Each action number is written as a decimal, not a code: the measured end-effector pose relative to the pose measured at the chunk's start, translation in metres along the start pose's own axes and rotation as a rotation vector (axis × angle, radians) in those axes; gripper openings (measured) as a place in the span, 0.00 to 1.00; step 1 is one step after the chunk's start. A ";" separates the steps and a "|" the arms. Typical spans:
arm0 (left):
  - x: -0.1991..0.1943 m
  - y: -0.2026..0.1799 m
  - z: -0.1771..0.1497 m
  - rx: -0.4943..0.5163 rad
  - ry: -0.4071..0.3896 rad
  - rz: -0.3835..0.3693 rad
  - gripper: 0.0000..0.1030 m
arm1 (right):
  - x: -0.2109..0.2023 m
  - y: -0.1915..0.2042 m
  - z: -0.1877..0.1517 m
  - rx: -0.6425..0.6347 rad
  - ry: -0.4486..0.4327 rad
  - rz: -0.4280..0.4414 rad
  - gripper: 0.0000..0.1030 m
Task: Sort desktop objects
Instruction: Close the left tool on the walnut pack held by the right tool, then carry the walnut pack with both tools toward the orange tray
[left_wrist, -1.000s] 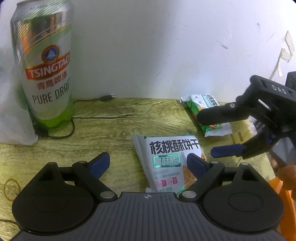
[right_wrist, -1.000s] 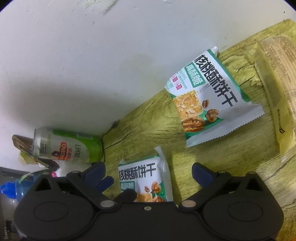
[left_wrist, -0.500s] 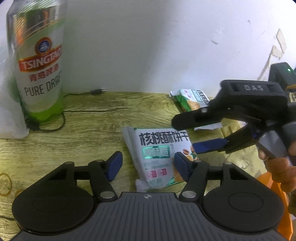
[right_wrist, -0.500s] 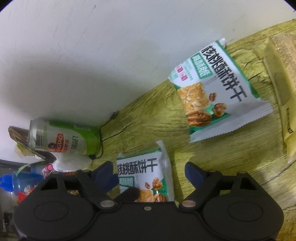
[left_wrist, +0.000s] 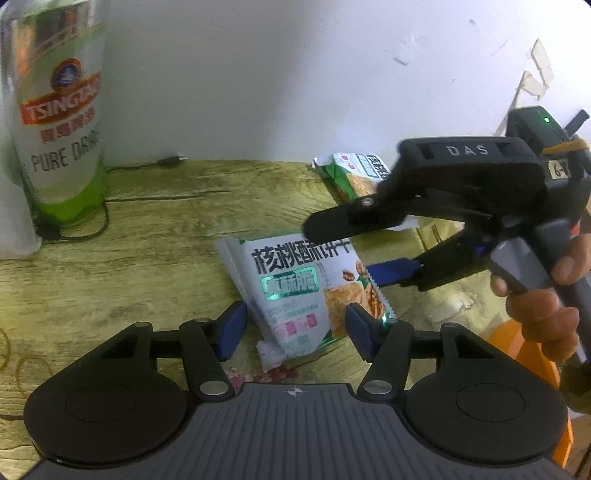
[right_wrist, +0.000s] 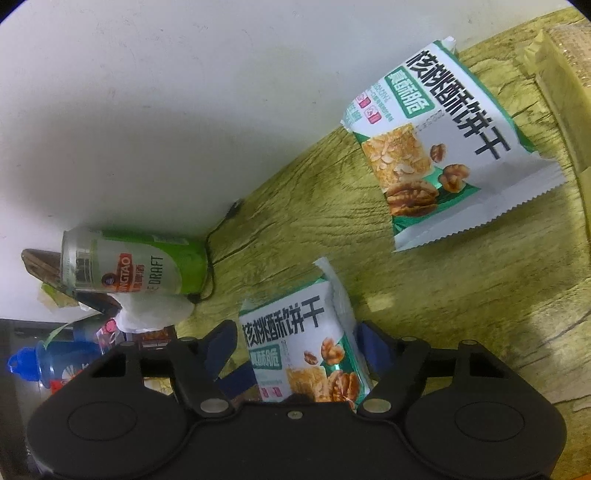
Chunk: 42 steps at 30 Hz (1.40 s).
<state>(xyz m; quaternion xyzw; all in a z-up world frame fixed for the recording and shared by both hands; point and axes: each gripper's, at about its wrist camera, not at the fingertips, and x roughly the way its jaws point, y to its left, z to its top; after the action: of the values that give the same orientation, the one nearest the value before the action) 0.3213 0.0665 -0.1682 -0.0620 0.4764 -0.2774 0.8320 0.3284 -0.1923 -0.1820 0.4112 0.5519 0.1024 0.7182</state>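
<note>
Walnut biscuit packet (left_wrist: 299, 291) lies flat on the wooden surface (left_wrist: 155, 236), between the blue pads of the left claw (left_wrist: 293, 326), which stands open around its near end without touching it. The right claw (left_wrist: 352, 251) comes in from 3 o'clock, also open, one finger above the packet's far edge and one at its right corner; a hand (left_wrist: 543, 295) holds its grip. In the right wrist view the same packet (right_wrist: 306, 350) sits between that claw's spread fingers. A second walnut biscuit packet (right_wrist: 439, 144) lies at 1 o'clock, apart. A Tsingtao beer can (left_wrist: 55, 122) stands at 10 o'clock near the wall.
</note>
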 end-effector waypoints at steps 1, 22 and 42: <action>0.000 0.003 0.001 -0.013 -0.002 0.005 0.58 | -0.002 -0.001 0.001 0.000 -0.006 -0.005 0.70; 0.003 -0.010 0.007 -0.014 -0.014 0.018 0.58 | 0.004 0.002 0.001 -0.035 -0.010 -0.032 0.55; -0.009 -0.021 0.014 -0.017 -0.010 0.061 0.58 | -0.011 0.011 -0.006 -0.049 -0.020 -0.003 0.55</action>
<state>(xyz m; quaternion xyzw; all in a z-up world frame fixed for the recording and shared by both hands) 0.3207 0.0513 -0.1467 -0.0559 0.4763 -0.2475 0.8419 0.3219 -0.1889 -0.1665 0.3935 0.5427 0.1107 0.7337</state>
